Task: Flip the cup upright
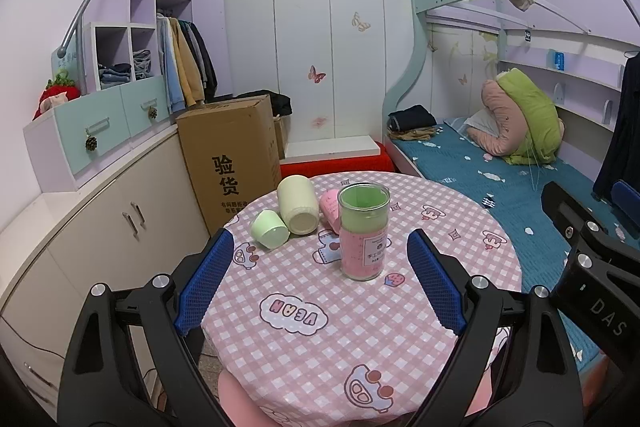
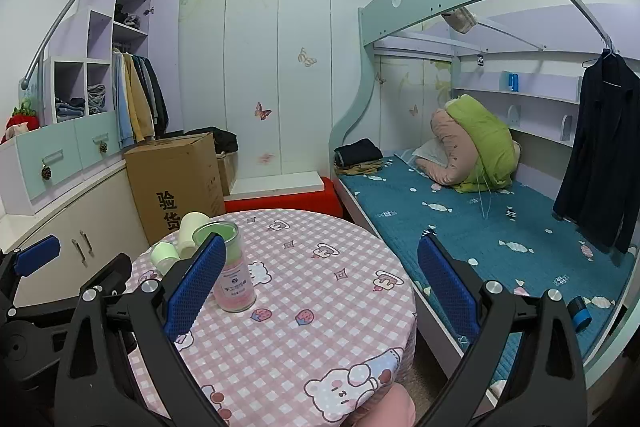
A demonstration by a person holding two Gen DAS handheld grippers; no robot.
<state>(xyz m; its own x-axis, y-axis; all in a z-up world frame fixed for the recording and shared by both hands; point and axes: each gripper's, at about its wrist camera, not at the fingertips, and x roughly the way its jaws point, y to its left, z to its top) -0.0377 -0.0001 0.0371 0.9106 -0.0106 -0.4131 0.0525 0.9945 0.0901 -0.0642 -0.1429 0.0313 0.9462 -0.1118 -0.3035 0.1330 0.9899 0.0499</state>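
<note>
Cups sit grouped on your pink checked tabletop: the clear glass cup stands upright, mouth up, while behind it the cream cup, the small green cup and the pink cup lie on their sides. Your left claw is spread wide just short of the glass cup, gripping nothing. Your right claw is likewise apart, empty, beside it.

Probably a child's bedroom: bunk bed, butterfly-stickered wardrobe, hanging clothes.
</note>
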